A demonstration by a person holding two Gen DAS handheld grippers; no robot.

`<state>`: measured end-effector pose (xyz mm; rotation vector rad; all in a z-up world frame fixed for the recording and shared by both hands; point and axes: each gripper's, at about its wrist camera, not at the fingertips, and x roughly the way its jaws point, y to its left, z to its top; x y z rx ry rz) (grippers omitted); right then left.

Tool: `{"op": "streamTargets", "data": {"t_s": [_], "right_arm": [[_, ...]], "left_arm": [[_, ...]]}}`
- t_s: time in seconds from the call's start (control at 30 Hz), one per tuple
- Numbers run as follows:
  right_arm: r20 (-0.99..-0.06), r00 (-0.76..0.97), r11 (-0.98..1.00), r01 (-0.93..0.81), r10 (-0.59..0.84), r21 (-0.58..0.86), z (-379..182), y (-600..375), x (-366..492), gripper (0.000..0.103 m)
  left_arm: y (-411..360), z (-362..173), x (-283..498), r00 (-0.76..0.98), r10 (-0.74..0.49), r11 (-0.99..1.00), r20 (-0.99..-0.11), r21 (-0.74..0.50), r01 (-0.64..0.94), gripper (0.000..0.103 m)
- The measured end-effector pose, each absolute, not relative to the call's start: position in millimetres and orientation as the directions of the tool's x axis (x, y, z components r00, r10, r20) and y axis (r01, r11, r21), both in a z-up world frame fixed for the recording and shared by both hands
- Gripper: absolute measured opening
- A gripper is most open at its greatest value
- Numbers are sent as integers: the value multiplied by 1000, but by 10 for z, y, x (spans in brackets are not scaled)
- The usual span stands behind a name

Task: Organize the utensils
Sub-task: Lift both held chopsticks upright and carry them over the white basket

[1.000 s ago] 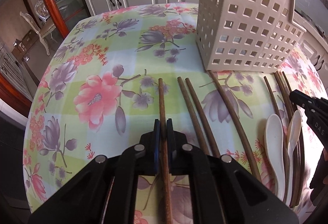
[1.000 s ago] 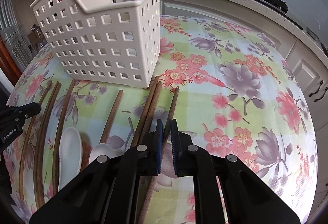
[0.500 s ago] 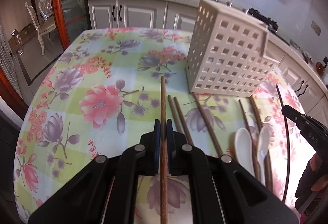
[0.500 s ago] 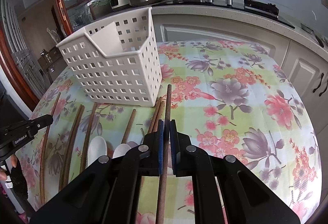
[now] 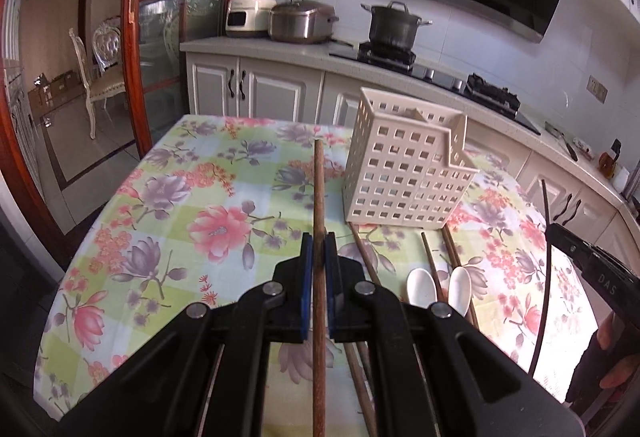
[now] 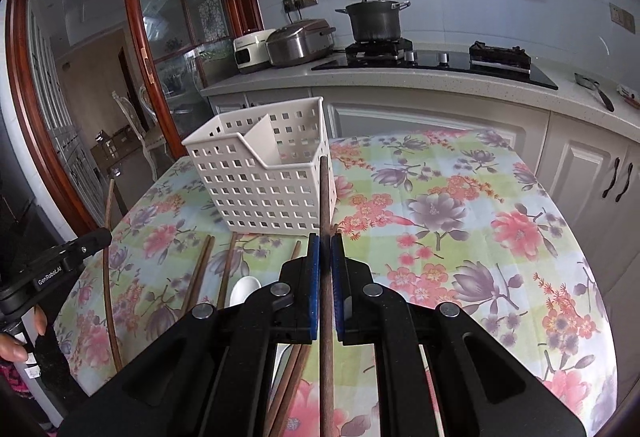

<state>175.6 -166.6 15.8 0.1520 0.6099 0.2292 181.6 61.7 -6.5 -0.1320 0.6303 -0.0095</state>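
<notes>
Wooden chopsticks are what you hold now, one in each claw. Your left gripper (image 5: 319,237) is clamped on a brown chopstick (image 5: 319,189) that runs straight forward between its blue pads, its tip in the air to the left of the white slotted basket (image 5: 404,173). Your right gripper (image 6: 325,237) pinches a second chopstick (image 6: 325,197) the same way, and from its own camera that stick's tip lines up with the near right corner of the basket (image 6: 260,177); whether it touches, you cannot tell.

A second ago both sticks lay flat on the floral tablecloth (image 5: 168,205) with the claws already closed around them. Since then you have lifted both clear of the cloth and tipped the claws up, so the counter, the stove and the dark pot (image 5: 394,25) have come into sight where before the cloth filled the picture. The basket has not moved; it stands upright toward the table's far side.

Left behind on the cloth in front of the basket are several more chopsticks (image 5: 362,257) and two white spoons (image 5: 421,287), lying bowl-up side by side. In the left view your right claw shows at the right edge with its thin stick rising beside it; in the right view your left claw (image 6: 86,243) shows at the left edge, a fingertip (image 6: 40,321) below it.
</notes>
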Motion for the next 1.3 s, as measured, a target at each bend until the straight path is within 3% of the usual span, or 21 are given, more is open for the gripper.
{"op": "streamTargets", "data": {"t_s": [0.37, 1.03, 1.3], "right_arm": [[-474, 845, 968, -187, 247, 170, 357, -1670, 1368, 9], [-362, 896, 966, -236, 258, 106, 703, -1565, 1132, 9], [-322, 914, 968, -248, 247, 39, 1001, -1476, 1413, 9]], "left_arm": [[406, 220, 1361, 883, -21, 998, -469, -65, -11, 6], [295, 459, 1183, 925, -29, 999, -380, -38, 16, 6], [238, 842, 1483, 931, -69, 998, -358, -28, 63, 6]]}}
